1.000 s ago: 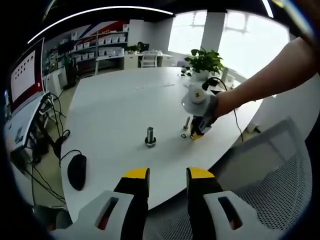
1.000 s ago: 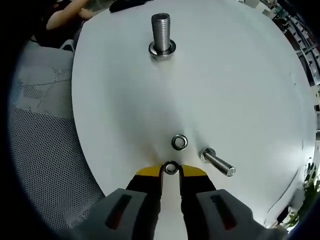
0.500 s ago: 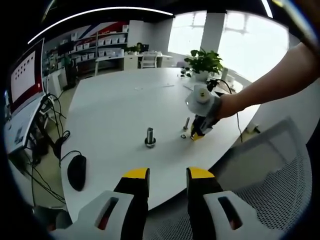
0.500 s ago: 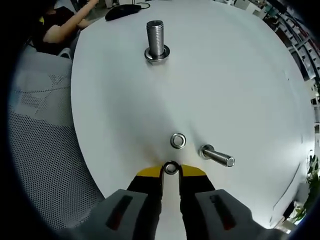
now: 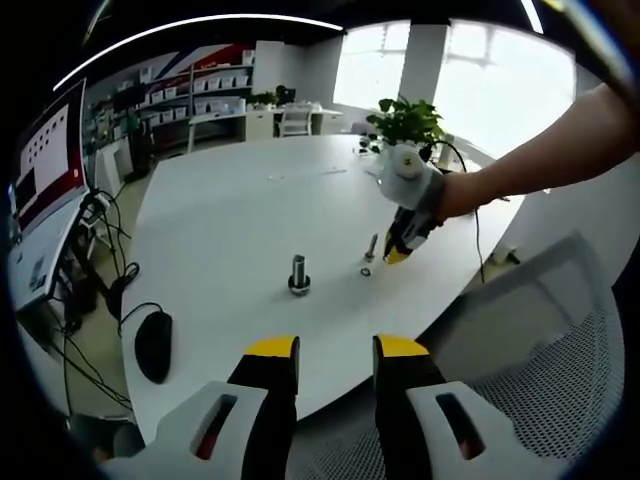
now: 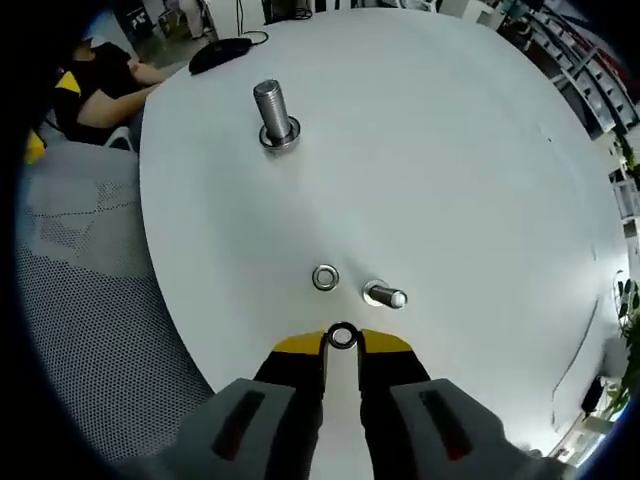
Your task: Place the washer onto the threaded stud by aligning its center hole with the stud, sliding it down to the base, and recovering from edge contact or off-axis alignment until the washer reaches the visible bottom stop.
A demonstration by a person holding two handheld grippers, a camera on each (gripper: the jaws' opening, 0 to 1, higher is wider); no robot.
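Observation:
The threaded stud (image 6: 272,108) stands upright on its base on the round white table (image 6: 450,150). In the right gripper view, my right gripper (image 6: 342,341) is shut on a small steel washer (image 6: 342,329), held in the air near the table's edge and well short of the stud. The left gripper view shows the stud (image 5: 299,272) at mid-table, with the right gripper (image 5: 398,250) raised above the table to its right, carried by a person's hand. My left gripper (image 5: 335,350) stands open below the table's near edge with nothing between its fingers.
A second loose washer (image 6: 325,278) and a bolt (image 6: 385,295) lie on the table just ahead of the right gripper. A black mouse (image 5: 153,342) sits at the left edge. A mesh chair (image 5: 560,350) stands close by, and a potted plant (image 5: 408,122) at the far side.
The right gripper has risen from the table with the washer and pulled back, so the stud looks smaller and farther. The left gripper has not moved.

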